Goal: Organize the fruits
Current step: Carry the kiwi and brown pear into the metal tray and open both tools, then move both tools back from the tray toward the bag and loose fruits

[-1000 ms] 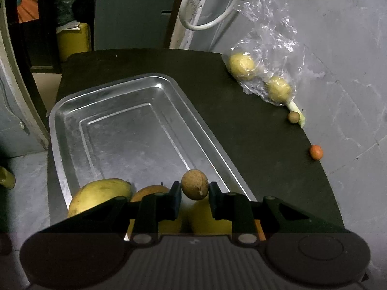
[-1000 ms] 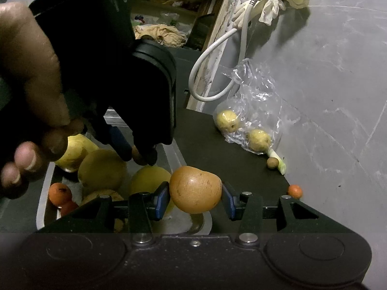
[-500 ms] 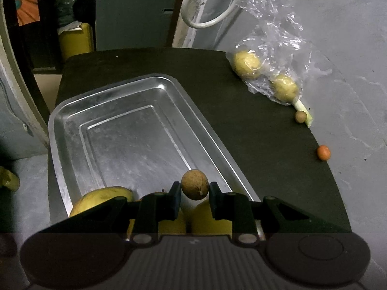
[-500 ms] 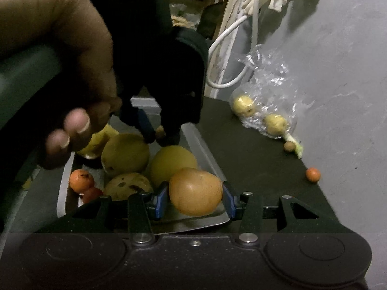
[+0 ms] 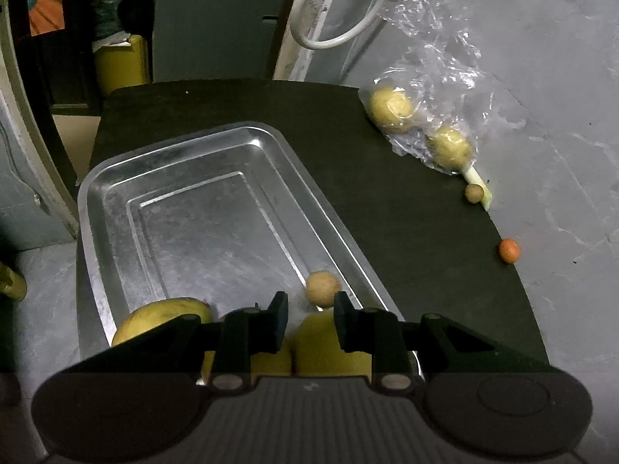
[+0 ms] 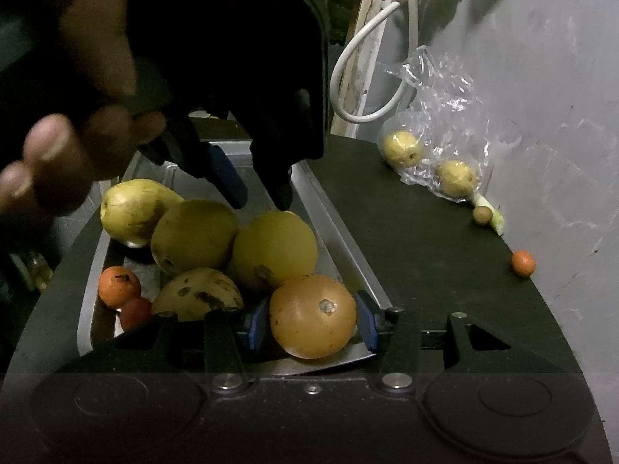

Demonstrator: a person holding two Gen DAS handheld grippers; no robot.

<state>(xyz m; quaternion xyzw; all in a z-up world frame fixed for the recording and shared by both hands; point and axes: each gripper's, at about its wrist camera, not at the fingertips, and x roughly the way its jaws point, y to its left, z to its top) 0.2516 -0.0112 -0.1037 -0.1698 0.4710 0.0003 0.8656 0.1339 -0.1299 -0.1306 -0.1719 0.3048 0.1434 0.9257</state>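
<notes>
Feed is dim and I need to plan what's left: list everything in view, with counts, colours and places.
Tray: 1, silver, on dark table.
Large fruits: 4, yellow-green, tray's near end.
Small brown fruit: 1, in tray.
Small fruits: 2, orange and red, tray corner.
Plastic bag: 1, clear, holding 2 yellow fruits.
Loose fruits: 2, orange and brown, table edge.
Hose: 1, white, wall.
Left gripper: open.
Right gripper: shut on orange fruit.

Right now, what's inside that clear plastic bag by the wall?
Two round yellow fruits show through the plastic bag. Anything under its crumpled folds cannot be seen.
</notes>
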